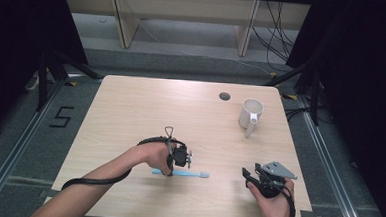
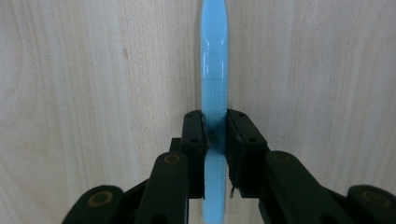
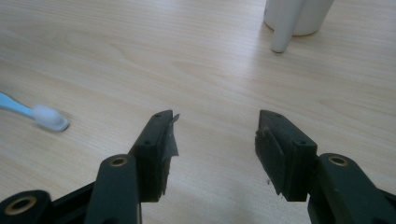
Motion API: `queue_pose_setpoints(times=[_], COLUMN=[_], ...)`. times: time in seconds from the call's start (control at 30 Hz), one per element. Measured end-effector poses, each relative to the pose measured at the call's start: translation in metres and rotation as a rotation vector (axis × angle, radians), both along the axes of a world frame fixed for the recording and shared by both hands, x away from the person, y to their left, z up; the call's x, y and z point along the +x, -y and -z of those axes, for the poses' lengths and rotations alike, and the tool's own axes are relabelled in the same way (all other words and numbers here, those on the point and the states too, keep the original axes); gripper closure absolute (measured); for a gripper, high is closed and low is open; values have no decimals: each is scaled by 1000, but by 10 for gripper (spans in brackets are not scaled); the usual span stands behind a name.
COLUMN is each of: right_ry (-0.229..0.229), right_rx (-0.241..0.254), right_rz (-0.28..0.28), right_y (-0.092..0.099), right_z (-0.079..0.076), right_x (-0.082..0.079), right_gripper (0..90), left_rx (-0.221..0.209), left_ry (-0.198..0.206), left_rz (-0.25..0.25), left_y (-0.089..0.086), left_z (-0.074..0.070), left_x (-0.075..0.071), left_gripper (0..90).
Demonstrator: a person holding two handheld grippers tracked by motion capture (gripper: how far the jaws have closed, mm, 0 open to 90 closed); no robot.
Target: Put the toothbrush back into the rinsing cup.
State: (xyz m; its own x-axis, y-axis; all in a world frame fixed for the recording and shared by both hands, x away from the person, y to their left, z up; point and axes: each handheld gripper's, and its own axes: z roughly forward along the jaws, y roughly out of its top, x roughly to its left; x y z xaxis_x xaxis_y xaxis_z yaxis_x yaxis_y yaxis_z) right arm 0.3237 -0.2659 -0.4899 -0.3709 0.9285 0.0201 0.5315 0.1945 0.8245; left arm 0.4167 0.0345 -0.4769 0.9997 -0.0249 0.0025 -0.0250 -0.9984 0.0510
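The toothbrush (image 1: 180,173) lies flat on the tabletop (image 1: 131,110), near the front edge, its handle running left to right and its white head (image 3: 49,117) pointing toward the right gripper (image 1: 250,174).

Left gripper (image 1: 170,167): positioned directly over the toothbrush handle. In the left gripper view the fingers (image 2: 194,149) are closed against both sides of the blue handle (image 2: 213,93), gripping it roughly mid-length. The handle appears to rest on the wood; no lift is evident.

Right gripper: held just above the tabletop to the right of the brush head, well clear of it. Its fingers (image 3: 156,149) stand wide apart and hold nothing.

The white mug (image 1: 251,115) stands upright toward the far right of the tabletop, handle facing the person.

Step in hand, as judged: grasp of the toothbrush is established; pickup is pending.

Next move: raise the left gripper straight up, keeping the grip firm so the slim handle does not pivot, then carry it toward the mug.
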Motion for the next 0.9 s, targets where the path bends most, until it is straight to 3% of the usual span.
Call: queue_pose_setpoints(times=[0.07,0.13,0.27,0.37,0.7,0.77,0.9], right_ry=[-40,-44,-13,-26,-7,-24,-22], right_rx=[27,30,-12,18,9,34,35], right_rz=[17,19,2,0,3,3,2], right_y=[-2,-3,0,-1,1,-1,-1], right_z=[0,0,0,0,0,2,2], right_x=[-2,-2,0,0,0,0,0], right_gripper=[474,474,473,474,473,474,474], left_rx=[1,1,0,-6,-20,-23,-36], left_ry=[2,2,0,-4,-7,-8,-12], left_rz=[2,3,5,4,0,-1,-1], left_y=[0,0,0,0,-5,-5,-7], left_z=[0,0,0,0,0,0,-1], left_x=[0,0,0,0,2,2,2], left_gripper=[774,775,779,780,783,783,784])
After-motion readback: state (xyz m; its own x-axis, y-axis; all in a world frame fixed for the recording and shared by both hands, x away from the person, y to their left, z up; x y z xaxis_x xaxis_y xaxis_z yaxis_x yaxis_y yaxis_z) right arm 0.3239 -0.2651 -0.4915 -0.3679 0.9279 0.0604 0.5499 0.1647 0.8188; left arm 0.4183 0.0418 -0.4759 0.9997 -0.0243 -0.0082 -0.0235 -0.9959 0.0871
